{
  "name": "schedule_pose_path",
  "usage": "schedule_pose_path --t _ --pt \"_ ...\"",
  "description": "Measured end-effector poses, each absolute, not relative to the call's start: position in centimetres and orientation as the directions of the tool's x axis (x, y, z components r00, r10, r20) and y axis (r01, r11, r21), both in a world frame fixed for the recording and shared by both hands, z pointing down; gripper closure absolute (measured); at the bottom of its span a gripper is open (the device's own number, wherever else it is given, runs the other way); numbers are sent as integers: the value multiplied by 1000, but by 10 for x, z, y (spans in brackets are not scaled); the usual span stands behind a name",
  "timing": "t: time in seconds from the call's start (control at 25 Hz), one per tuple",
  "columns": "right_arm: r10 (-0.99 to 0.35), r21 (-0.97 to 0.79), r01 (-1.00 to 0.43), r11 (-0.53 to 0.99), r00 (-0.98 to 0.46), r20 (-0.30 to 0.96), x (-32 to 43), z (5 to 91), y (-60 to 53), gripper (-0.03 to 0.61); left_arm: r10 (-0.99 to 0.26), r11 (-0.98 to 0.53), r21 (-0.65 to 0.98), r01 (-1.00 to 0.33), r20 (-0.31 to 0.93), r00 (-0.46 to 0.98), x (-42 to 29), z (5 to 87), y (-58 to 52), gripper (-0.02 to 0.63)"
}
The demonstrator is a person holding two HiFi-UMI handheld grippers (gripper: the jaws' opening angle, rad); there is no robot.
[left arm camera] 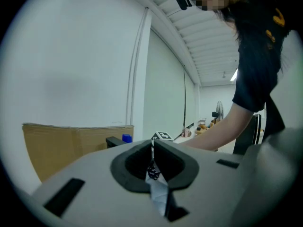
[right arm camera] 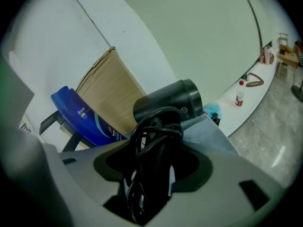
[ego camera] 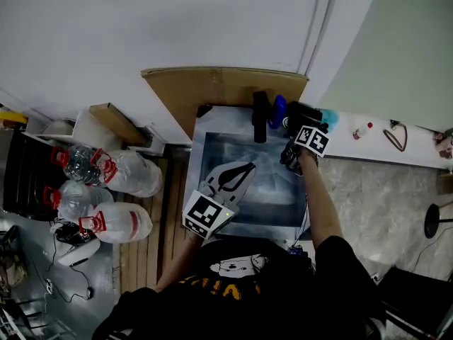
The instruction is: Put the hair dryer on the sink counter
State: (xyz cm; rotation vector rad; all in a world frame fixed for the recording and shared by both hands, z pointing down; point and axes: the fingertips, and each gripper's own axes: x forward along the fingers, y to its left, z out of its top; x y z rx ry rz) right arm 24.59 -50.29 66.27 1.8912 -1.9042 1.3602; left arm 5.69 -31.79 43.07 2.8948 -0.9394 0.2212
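Stood over a sink (ego camera: 248, 183) set in a white surface (ego camera: 223, 121), with a cardboard sheet (ego camera: 212, 91) propped against the wall behind it. Reached the right gripper (ego camera: 297, 127) to the far right corner of that surface. Had its jaws spread wide around the handle and wound cord of the black hair dryer (ego camera: 303, 112), with thin light slivers down both sides of the handle and no press on it. In the right gripper view (right arm camera: 152, 156), saw the hair dryer (right arm camera: 170, 100) with its barrel pointing away to the right, just beside a blue bottle (right arm camera: 80, 117) that leaned on the cardboard sheet (right arm camera: 109, 84). Could not tell whether the barrel rested on the surface or hung just above it. Held the left gripper (ego camera: 244, 170) over the basin, near its left side and well apart from the hair dryer. Had its jaws (left arm camera: 154, 148) closed together with nothing between them. Saw a small bottle (right arm camera: 240, 93) upright on a white ledge (right arm camera: 255, 100) further right.
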Motion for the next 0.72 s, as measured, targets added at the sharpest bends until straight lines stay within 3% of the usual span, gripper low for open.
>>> schedule_pose_path --t 0.72 --pt "-758 -503 -849 -163 -219 615 249 651 -494 299 -588 -799 30 -601 174 790 62 433 -312 595"
